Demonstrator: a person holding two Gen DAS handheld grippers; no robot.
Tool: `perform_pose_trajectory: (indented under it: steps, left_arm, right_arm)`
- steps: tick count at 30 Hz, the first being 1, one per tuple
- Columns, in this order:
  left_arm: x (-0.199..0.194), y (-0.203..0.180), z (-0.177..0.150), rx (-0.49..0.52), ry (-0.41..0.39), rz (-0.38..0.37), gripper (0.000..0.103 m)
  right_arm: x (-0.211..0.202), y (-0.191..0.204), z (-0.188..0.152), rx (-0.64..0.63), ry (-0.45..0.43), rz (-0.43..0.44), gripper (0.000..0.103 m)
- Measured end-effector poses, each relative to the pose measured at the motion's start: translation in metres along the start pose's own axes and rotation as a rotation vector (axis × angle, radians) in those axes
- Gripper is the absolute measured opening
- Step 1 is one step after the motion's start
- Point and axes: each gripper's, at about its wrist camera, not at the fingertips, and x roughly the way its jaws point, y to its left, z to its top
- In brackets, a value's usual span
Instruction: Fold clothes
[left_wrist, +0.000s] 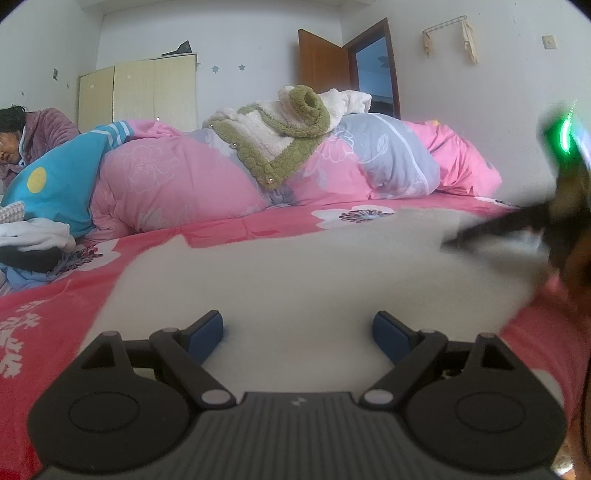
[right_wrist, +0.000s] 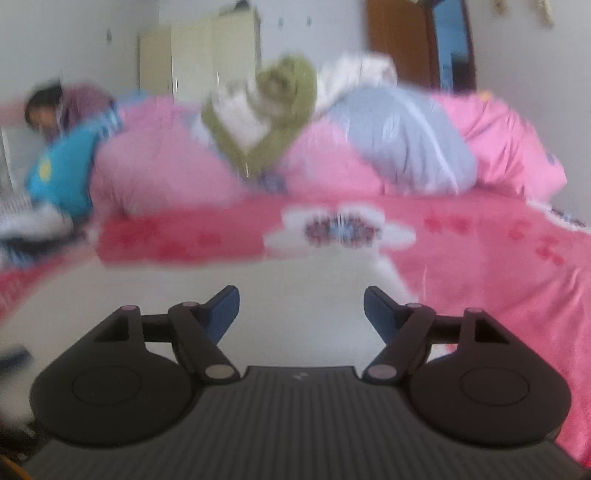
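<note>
A cream-white garment (left_wrist: 295, 266) lies spread flat on the red flowered bed sheet (left_wrist: 229, 227). My left gripper (left_wrist: 297, 332) hovers low over its near part, open, blue pads wide apart with only cloth below them. At the right edge of the left wrist view a blurred dark finger (left_wrist: 491, 225) of the other gripper reaches over the garment's right side. In the blurred right wrist view, my right gripper (right_wrist: 301, 314) is open above the same garment (right_wrist: 184, 291), near its right edge, with nothing gripped between the pads.
A bunched pink and grey quilt (left_wrist: 177, 177) runs across the back of the bed, with a green-and-cream fleece garment (left_wrist: 280, 129) on top. A person (left_wrist: 33, 136) lies at the far left beside a blue pillow (left_wrist: 62, 181). Folded white and dark clothes (left_wrist: 33, 243) sit at the left.
</note>
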Motion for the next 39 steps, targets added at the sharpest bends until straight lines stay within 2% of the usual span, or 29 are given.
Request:
perform_pose_trajectory:
  steps: [2, 6, 12, 18, 23, 29, 35, 39]
  left_arm:
    - [0.0, 0.001, 0.0, -0.003, 0.001, -0.004, 0.09]
    - [-0.001, 0.005, 0.008, -0.022, 0.02, -0.019, 0.09]
    - [-0.004, 0.009, 0.034, 0.011, -0.032, 0.028, 0.09]
    - [0.035, 0.019, 0.038, -0.024, 0.125, 0.084, 0.093]
    - [0.035, 0.033, 0.028, -0.107, 0.102, 0.033, 0.093]
    - [0.034, 0.034, 0.026, -0.111, 0.093, 0.032, 0.093]
    - [0.033, 0.034, 0.026, -0.111, 0.088, 0.033, 0.093]
    - [0.033, 0.034, 0.026, -0.111, 0.086, 0.035, 0.093]
  right_arm:
    - [0.011, -0.006, -0.022, -0.002, -0.041, 0.014, 0.079]
    - [0.008, 0.001, -0.016, -0.019, -0.029, -0.008, 0.08]
    - [0.01, -0.002, -0.016, -0.01, -0.042, 0.003, 0.08]
    - [0.011, -0.004, -0.016, -0.011, -0.047, 0.004, 0.08]
    - [0.011, -0.002, -0.015, -0.014, -0.044, 0.001, 0.08]
    - [0.005, 0.005, 0.002, -0.039, 0.003, -0.013, 0.08]
    - [-0.031, 0.034, 0.035, -0.058, -0.119, 0.096, 0.08]
    - [-0.024, 0.054, 0.038, -0.086, -0.103, 0.153, 0.08]
